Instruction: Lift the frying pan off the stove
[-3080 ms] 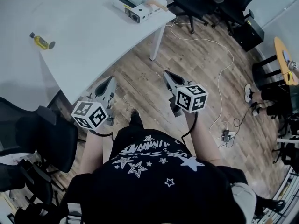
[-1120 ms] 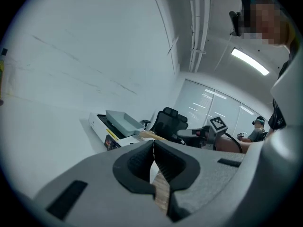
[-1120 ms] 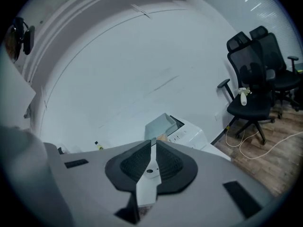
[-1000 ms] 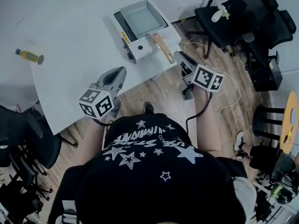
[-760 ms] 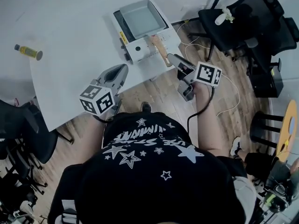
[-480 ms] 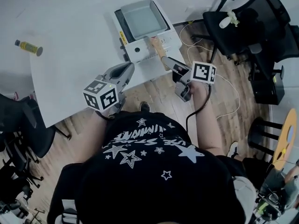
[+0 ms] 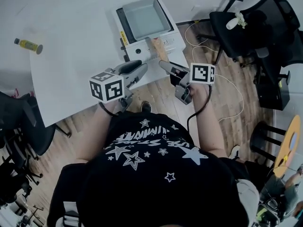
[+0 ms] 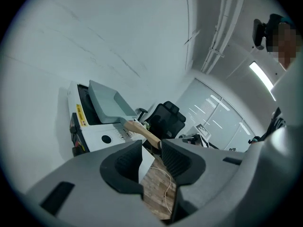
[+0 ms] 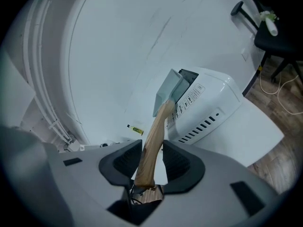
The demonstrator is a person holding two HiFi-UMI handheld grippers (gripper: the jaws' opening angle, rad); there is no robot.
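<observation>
A square grey frying pan [image 7: 144, 18] sits on a white portable stove [image 7: 142, 48] at the near corner of the white table [image 7: 71, 41]. Its wooden handle [image 7: 156, 48] points toward me. My right gripper [image 7: 163, 65] has that handle [image 9: 151, 145] between its jaws, which are closing, with both pads against the wood. My left gripper [image 7: 142, 69] hovers over the table edge just left of the handle. Its jaws are opening with nothing between them. The left gripper view shows the pan [image 8: 106, 105] and handle [image 8: 142, 131] beyond the left gripper [image 8: 151, 157].
A small yellow bottle [image 7: 27, 44] lies far left on the table. Black office chairs [image 7: 246, 27] stand at the right and at the left [image 7: 19, 126]. A white cable [image 7: 227, 86] trails across the wooden floor.
Both grippers have moved forward toward the stove. The right one has come onto the pan's handle. The left gripper's jaws have parted.
</observation>
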